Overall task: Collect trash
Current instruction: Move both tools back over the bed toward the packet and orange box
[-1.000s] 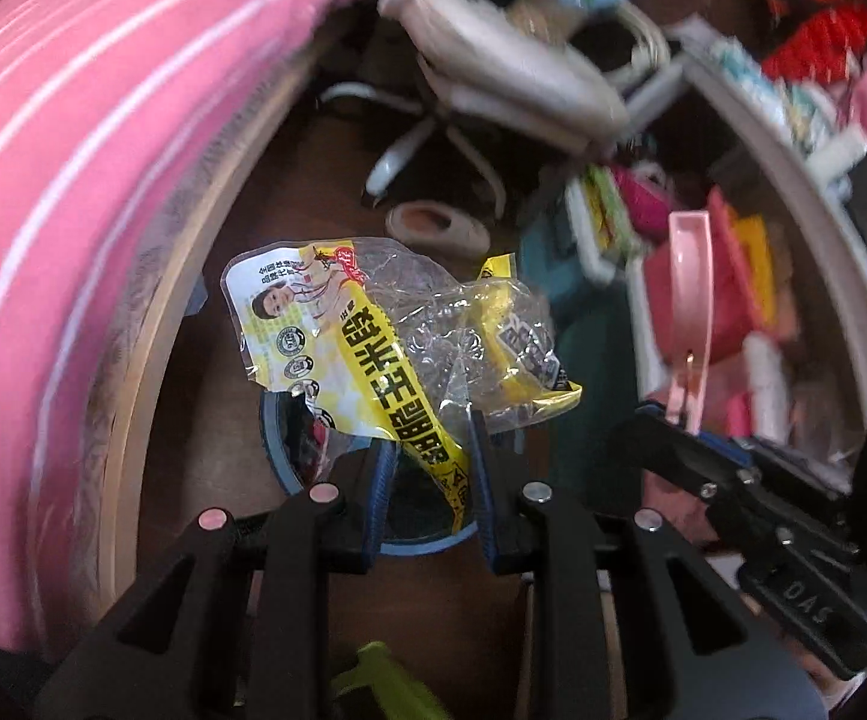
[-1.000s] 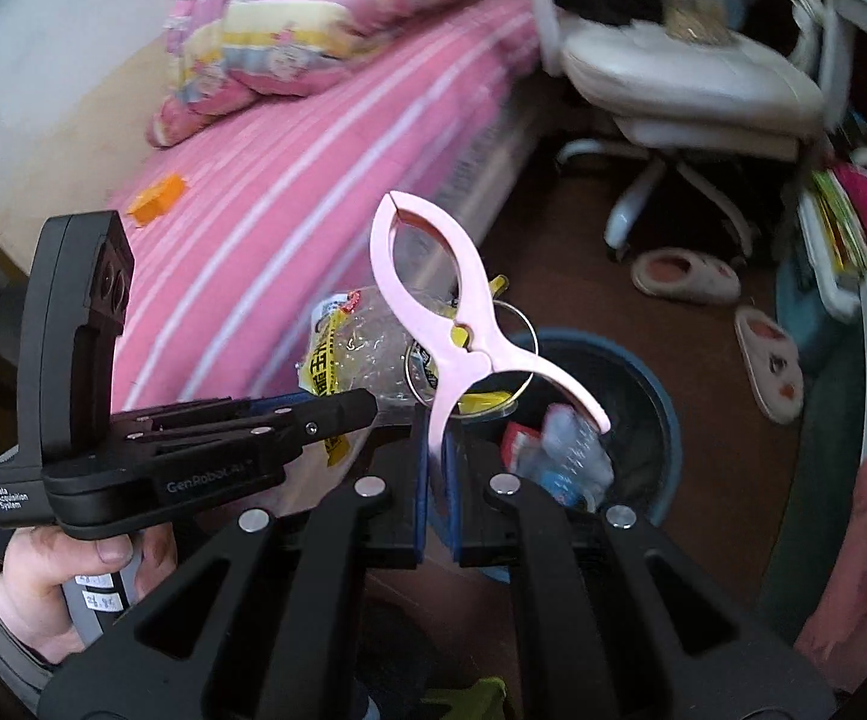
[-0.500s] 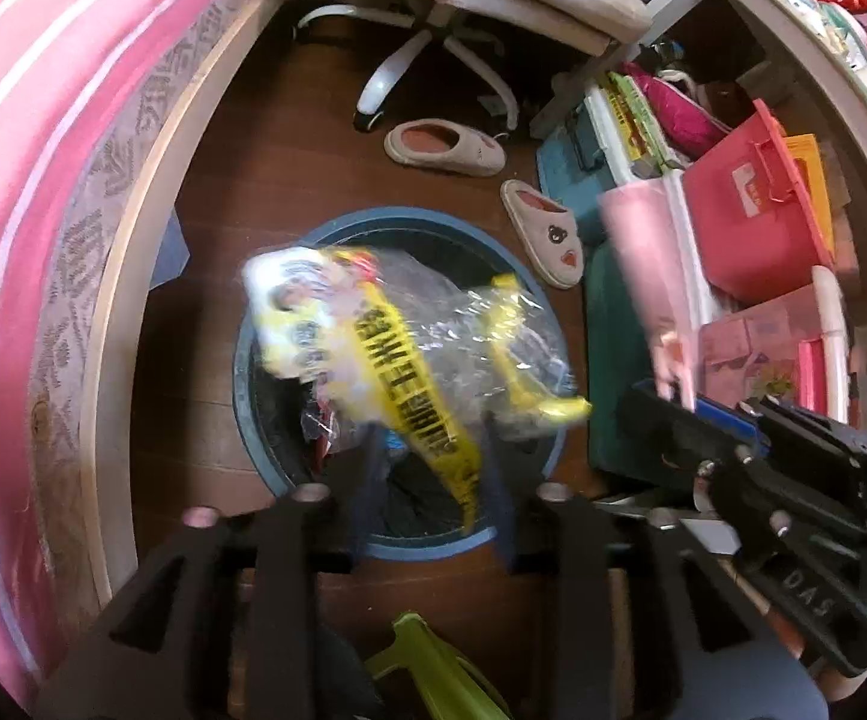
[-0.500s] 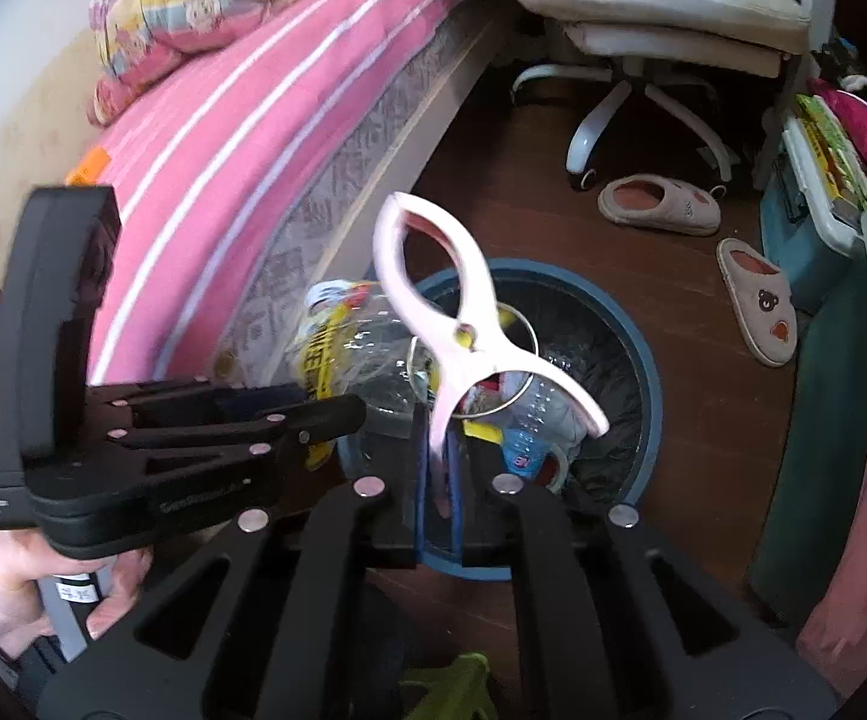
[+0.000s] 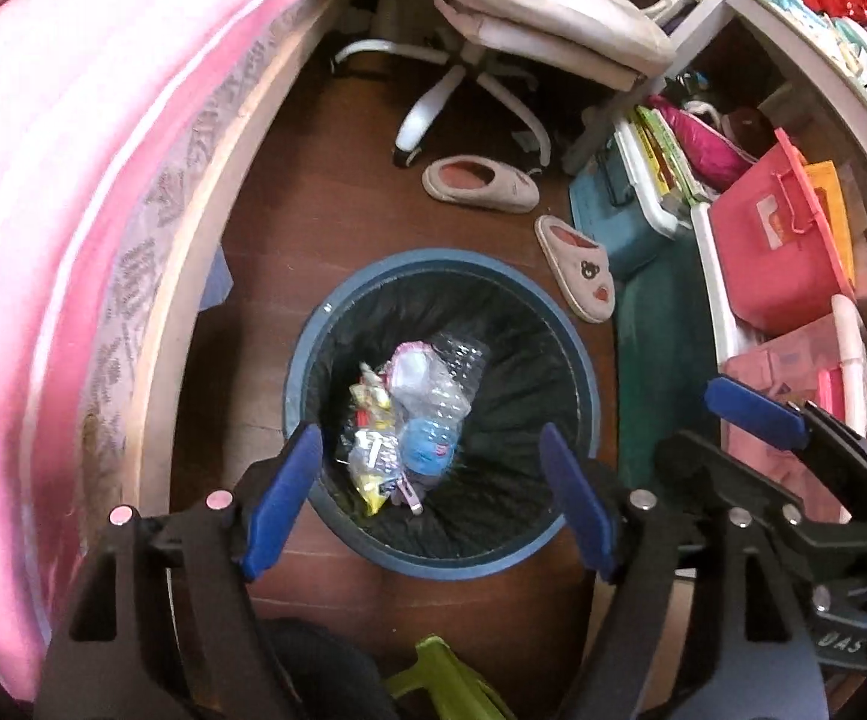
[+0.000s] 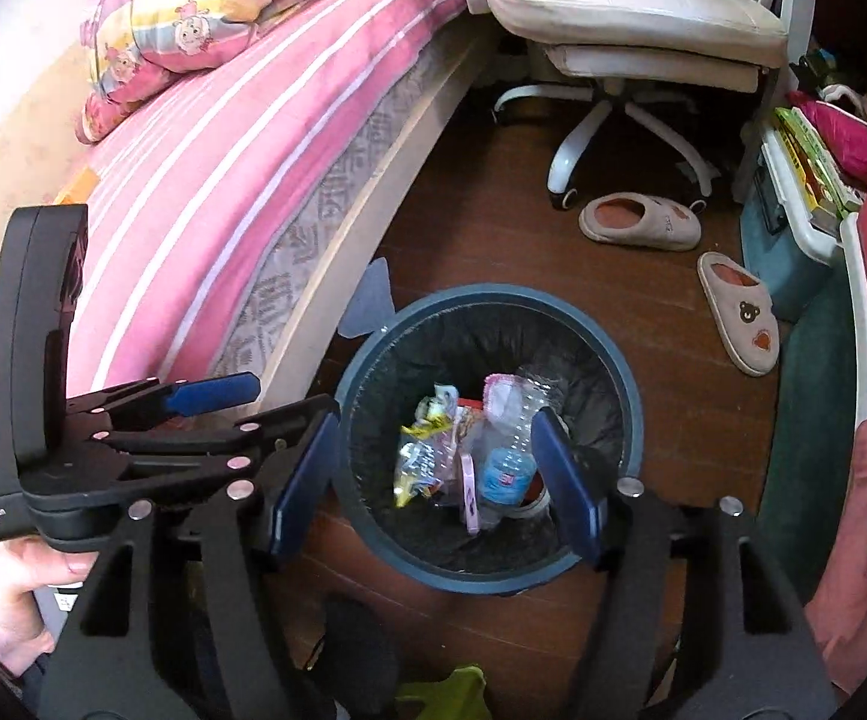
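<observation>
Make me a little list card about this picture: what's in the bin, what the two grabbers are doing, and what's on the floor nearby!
bin: round blue trash bin with black liner, on the wooden floor beside the bed
in the bin: yellow snack wrapper, crushed plastic bottle, pink clothespin
left gripper: open above the bin, jaws just opened, nothing between them
right gripper: open above the bin, jaws just opened, nothing between them
on the floor: two slippers, one with a bear face
behind: white office chair
</observation>
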A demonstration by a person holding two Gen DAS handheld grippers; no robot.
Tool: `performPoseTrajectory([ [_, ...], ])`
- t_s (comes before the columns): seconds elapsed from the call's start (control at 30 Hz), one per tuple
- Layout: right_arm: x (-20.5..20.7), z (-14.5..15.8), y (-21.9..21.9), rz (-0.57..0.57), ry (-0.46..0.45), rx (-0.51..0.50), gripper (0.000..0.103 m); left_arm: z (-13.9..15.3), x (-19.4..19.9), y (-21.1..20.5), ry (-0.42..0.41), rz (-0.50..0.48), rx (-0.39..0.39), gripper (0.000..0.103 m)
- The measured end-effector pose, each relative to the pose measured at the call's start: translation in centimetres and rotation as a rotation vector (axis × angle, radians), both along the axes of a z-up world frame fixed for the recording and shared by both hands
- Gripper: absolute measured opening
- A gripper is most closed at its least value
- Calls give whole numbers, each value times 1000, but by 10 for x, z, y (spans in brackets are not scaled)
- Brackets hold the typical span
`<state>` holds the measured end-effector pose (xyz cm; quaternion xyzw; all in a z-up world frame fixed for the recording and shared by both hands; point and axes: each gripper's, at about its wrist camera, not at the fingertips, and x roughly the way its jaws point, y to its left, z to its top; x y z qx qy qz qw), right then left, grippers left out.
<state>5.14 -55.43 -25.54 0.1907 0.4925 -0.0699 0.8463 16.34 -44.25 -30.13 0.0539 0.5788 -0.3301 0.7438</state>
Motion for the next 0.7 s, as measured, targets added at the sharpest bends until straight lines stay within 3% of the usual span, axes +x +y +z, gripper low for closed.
performPoseTrajectory([
  [0.13, -1, 19, 9, 7, -32, -1, 73, 14, 4, 20, -4, 68, -28, 75],
  [0.33, 2, 74, 42, 59, -160, 14, 80, 65, 4, 73, -67, 236, -174, 81],
  [0.53, 26, 130, 100, 173, -282, 24, 87, 124, 10, 167, -167, 412, -306, 88],
  [0.7, 61, 152, 177, 320, -326, 34, 89, 142, 22, 259, -184, 562, -337, 88],
])
